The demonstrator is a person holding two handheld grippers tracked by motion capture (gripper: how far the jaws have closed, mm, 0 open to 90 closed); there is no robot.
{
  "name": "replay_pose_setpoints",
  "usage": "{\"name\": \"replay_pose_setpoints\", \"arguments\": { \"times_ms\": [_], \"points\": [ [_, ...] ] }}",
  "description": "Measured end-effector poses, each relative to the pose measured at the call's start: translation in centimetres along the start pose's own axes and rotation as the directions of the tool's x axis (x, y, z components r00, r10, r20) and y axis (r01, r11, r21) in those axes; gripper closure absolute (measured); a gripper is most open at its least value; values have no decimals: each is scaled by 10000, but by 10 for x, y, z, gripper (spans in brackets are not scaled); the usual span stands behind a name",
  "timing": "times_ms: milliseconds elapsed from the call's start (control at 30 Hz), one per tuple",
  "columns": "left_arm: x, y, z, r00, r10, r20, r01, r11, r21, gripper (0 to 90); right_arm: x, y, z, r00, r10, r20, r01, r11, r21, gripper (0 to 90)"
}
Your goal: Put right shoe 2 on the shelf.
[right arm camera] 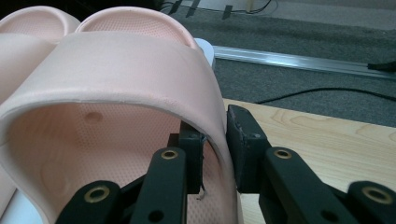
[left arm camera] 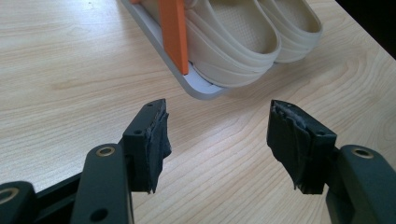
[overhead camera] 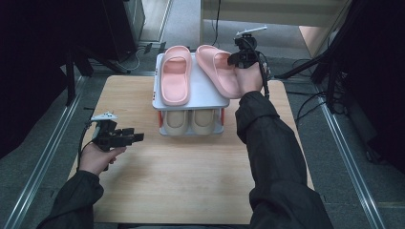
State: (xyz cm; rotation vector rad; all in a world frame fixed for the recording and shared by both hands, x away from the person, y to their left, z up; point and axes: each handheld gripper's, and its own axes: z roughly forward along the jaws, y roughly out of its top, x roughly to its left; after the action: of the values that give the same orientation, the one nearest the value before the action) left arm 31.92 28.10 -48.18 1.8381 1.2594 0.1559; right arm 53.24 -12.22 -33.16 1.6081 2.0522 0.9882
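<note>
right gripper clamps a pink slipper at the rack's top shelf

the right gripper (overhead camera: 237, 58) has its jaws closed on the side wall of the strap of a pink slipper (overhead camera: 217, 69); in the right gripper view one jaw sits inside the strap and the other outside, both pressing the pink wall (right arm camera: 212, 116). this slipper lies tilted across the right edge of the top shelf of a small white rack (overhead camera: 205, 95), its heel end overhanging toward the person's hand. a second pink slipper (overhead camera: 175, 78) lies flat on the same shelf just beside it, at the left. on the lower shelf a pair of beige slippers (overhead camera: 189, 121) stands side by side, toes facing the person.

the left gripper (overhead camera: 136, 137) hovers over the wooden table (overhead camera: 191, 181) to the left of the rack, well apart from it, jaws wide apart with nothing between them.
</note>
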Motion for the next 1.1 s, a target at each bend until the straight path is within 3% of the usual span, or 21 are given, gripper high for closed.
{"name": "replay_pose_setpoints", "arguments": {
  "times_ms": [167,367,533,667,767,1100],
  "points": [
    [-2,0,1,9999,40,124,-41,10000,34,385,10,1,6,9997,193,157,-192,9998,-61,748],
    [-1,0,1,9999,2,120,-2,10000,63,384,21,0,11,9999,-123,103,124,9999,-27,704],
    [-1,0,1,9999,17,102,-18,10000,84,384,25,-2,9,9993,-379,-55,379,9993,56,677],
    [-1,0,1,10000,22,84,-22,10000,63,384,25,-4,8,9986,-29,-532,29,10000,6,600],
    [0,0,1,10000,27,90,-28,9999,127,384,28,-9,6,9971,-452,-615,444,9989,-144,590],
    [2,1,-1,10000,-19,71,18,10000,77,384,40,-21,1,9900,-1009,-989,974,9945,-394,560]
  ]
}}
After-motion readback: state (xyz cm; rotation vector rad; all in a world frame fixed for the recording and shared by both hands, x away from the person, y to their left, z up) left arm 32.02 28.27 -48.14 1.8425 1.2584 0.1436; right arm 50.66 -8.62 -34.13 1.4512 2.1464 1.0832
